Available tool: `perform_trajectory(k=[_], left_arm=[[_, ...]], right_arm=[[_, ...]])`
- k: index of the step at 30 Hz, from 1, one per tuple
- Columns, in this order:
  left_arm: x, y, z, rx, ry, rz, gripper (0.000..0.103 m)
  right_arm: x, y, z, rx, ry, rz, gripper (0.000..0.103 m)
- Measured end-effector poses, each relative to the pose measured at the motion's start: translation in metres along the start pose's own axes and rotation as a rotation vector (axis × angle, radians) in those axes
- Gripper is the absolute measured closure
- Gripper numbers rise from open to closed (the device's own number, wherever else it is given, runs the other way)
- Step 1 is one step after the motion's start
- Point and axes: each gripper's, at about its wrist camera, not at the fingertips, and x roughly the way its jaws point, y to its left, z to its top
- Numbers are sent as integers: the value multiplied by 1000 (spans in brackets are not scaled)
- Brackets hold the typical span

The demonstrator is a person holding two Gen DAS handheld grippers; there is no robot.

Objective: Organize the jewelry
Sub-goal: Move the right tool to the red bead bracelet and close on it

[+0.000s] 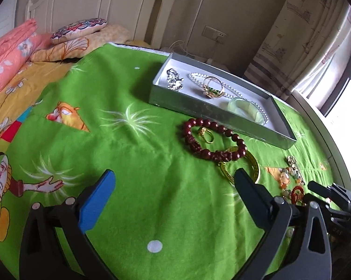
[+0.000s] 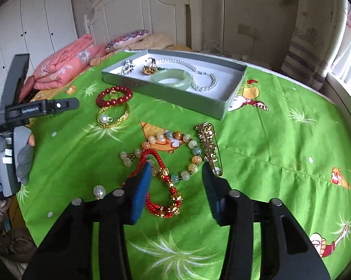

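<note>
Right claw (image 2: 176, 182) hangs part-open over the loose pile on the green cloth (image 2: 268, 163), nothing between its pads; no contact visible. Directly beneath it lies the red cord bracelet (image 2: 162, 193) with gold charms, tangled with the pastel bead bracelet (image 2: 189, 154); a gold brooch (image 2: 208, 144) lies just beside the right finger. Judgement: the cord is soft, light and limp, so it will drape and swing once lifted; best hold is across the knotted cord near a gold charm, where the pads get bulk to bite. The bead strand overlaps the cord, so it may drag along. Beads are smooth and round, likely to slip from flat pads; pinch the string between two beads instead. Left claw (image 1: 175, 182) is spread wide and empty, hovering over bare cloth, near the dark red bead bracelet (image 1: 212, 140) that rings a gold ring (image 1: 205, 135) and overlaps a gold bangle (image 1: 240, 165). The bangle is rigid; grip across its band. The grey box (image 2: 231, 100) on the counter already holds a jade bangle (image 2: 173, 78), a pearl strand (image 2: 205, 82), a gold piece and a silver piece; jade is brittle, so drop nothing on it.
</note>
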Motion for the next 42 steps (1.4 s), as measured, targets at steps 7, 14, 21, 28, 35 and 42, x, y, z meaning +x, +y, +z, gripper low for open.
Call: perform_trajectory(k=[7,14,21,28,35,42], left_arm=[[-1,-1,0,2,0,-11,2],[0,-4,0,15,2,-9,2],[1,-9,-1,45,10,-10,2],[2,-15,-3,66,16,-13,2],[1,-37,-4,183,8,23,3],[18,-85,1,398,7,84,21]], right_arm=[[16,5,10,-4,55,-29,63],[21,15,15,-33,61,-58,63],[15,26,10,-84,33,-41,97],[-9,5,2,38,-79,29,97],[-29,-34,-4,223,-199,130,97],[-34,-44,-8,282,-229,172,97]])
